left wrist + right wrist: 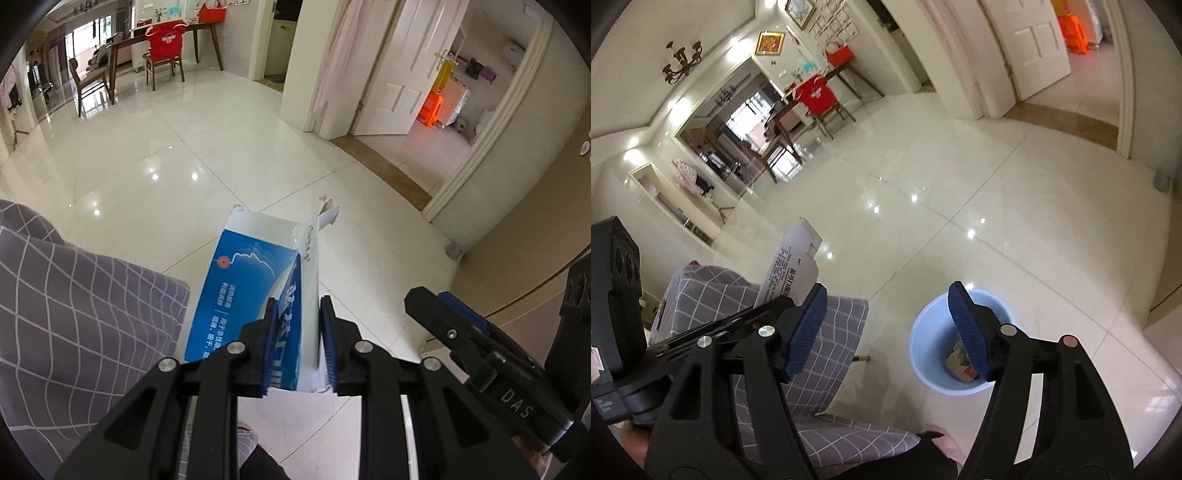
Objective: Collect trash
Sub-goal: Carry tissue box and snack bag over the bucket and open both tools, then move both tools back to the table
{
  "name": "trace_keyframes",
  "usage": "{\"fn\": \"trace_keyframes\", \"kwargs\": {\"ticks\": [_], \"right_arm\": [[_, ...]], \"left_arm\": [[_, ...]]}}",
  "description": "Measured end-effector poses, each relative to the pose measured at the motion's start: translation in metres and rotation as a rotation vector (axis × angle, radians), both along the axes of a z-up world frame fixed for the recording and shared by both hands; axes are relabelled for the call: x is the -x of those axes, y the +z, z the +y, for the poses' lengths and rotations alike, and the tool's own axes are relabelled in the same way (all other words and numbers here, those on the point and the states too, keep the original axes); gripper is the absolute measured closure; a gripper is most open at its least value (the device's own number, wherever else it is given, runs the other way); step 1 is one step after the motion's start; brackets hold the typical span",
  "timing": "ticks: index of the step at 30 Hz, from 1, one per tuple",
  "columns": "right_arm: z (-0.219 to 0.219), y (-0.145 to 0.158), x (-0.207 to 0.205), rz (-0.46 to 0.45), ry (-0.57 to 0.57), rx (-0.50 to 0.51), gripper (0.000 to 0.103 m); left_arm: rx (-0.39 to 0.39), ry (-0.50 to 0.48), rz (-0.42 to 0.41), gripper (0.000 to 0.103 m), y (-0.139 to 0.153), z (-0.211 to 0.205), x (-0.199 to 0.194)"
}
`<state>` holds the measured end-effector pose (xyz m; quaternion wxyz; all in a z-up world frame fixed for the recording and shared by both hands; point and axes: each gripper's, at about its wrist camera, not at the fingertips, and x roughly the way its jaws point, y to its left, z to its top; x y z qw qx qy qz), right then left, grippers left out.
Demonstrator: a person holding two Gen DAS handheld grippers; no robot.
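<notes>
Currently the left gripper [295,314] is clamped on a blue-and-white carton [255,280], both blue pads pressing its narrow printed side. The carton's torn top flap points away from the camera, out over the glossy tiled floor [166,155]. Seen from the right wrist, the same carton [790,266] shows its white side with small print, sticking up above the left gripper's black body.

Right gripper [890,325]: jaws stand wide apart, nothing between the pads. Past its right finger [967,332] sits a pale blue bin [931,332] on the floor, with a piece of coloured packaging [958,360] already lying at the bottom. That finger partly covers the bin's opening in this view.

Surroundings: a seat with grey checked fabric [74,314] lies just left of the carton; in the right wrist view the same seat [827,369] is beside the bin, a wooden leg showing under it. A dark trouser leg of the person shows at the bottom edge of both views. Farther off stand a wooden dining table [125,44], a chair with a red cover [164,40], and an open white door [399,74].
</notes>
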<state>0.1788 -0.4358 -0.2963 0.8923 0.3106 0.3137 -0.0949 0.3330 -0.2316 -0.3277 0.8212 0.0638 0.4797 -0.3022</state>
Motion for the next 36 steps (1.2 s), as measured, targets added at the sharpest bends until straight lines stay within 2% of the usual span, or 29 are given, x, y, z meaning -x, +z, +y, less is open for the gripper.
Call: {"fn": "trace_keyframes", "kwargs": {"ticks": [4,7,9,13,24,30,36], "right_arm": [[-0.009,0.006,0.015,-0.049,-0.052,-0.001,0.036],[-0.018,0.012,0.023,-0.081,-0.092,-0.006,0.035],[-0.022,0.014,0.025,-0.086,-0.099,-0.023,0.034],[-0.025,0.012,0.027,-0.079,-0.097,-0.063,0.034],[0.012,0.027,0.02,-0.07,0.003,-0.08,0.034],[0.049,0.052,0.013,-0.094,0.099,-0.046,0.034],[0.109,0.083,-0.003,-0.133,0.225,-0.01,0.034]], "left_arm": [[0.008,-0.018,-0.016,0.08,0.007,-0.008,0.0],[0.035,-0.006,-0.017,0.073,0.01,-0.015,-0.004],[0.02,0.03,-0.006,0.02,0.008,-0.016,-0.009],[0.053,0.072,0.023,0.018,0.01,-0.009,-0.007],[0.019,0.136,-0.047,0.018,0.044,0.038,0.022],[0.032,0.183,-0.1,0.018,0.075,0.082,0.037],[0.033,0.271,-0.174,0.018,0.11,0.141,0.043]]}}
